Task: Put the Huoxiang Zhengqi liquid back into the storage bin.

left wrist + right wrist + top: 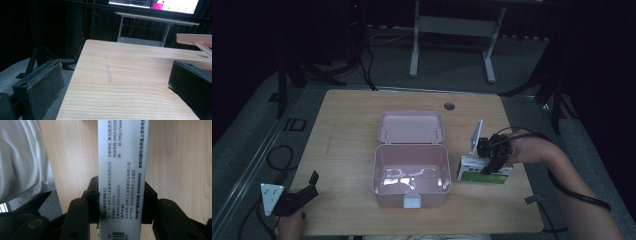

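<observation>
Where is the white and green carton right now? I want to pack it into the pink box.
In the high view the carton sits at the table's right side, just right of the open pink box, clamped in the right tool.

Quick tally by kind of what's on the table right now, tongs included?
Pink lidded box, open: 1
White and green carton, clamped in the right tongs: 1
Tongs, counting the left tongs: 2
Total: 4

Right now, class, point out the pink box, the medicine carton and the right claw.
pink box (411,200), high view, front wall beside the latch.
medicine carton (122,165), right gripper view, printed white side face.
right claw (120,206), right gripper view, midway between its jaws, closed on the carton.
</observation>
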### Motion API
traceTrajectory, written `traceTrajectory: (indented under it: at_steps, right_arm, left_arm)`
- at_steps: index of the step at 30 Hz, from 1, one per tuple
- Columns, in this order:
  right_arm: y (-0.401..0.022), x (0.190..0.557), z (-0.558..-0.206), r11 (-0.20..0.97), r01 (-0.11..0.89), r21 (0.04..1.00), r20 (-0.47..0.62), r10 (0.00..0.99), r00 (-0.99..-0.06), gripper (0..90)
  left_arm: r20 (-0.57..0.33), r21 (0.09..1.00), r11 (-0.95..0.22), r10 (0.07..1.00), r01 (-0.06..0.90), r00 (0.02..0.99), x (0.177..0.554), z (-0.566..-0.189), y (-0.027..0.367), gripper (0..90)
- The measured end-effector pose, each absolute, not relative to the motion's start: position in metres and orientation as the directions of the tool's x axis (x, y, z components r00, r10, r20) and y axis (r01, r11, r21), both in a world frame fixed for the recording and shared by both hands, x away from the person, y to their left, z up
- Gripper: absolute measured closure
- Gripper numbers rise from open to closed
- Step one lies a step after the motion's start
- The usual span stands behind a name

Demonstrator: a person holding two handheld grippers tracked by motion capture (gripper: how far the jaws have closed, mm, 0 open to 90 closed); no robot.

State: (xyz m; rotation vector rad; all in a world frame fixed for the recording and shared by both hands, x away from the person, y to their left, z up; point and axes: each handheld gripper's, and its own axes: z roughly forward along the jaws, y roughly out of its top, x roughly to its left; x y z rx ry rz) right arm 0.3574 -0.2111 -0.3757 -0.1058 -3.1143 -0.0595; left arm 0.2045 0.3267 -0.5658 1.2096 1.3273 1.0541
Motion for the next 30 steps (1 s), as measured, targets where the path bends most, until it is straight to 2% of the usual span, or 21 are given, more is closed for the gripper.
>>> traceTrajectory:
  at_steps: [10,16,25,30]
  right_arm:
    - [-0.194,0.351,-0.334,0.996,0.045,0.077,-0.019,0.047,-0.999,61.8]
    - [-0.180,0.347,-0.319,0.997,0.022,0.070,-0.024,0.024,-0.999,61.8]
    - [-0.159,0.345,-0.303,0.994,-0.011,0.112,-0.017,-0.010,-1.000,61.8]
    - [-0.135,0.342,-0.300,0.992,-0.045,0.117,-0.015,-0.044,-0.999,61.8]
  left_arm:
    - [-0.119,0.987,0.116,0.993,0.110,0.013,0.205,-0.566,0.327,0.2]
    - [-0.120,0.987,0.117,0.993,0.110,0.014,0.204,-0.566,0.327,0.2]
    - [-0.118,0.987,0.115,0.993,0.109,0.017,0.204,-0.566,0.327,0.2]
    - [-0.117,0.988,0.114,0.993,0.107,0.018,0.204,-0.566,0.327,0.2]
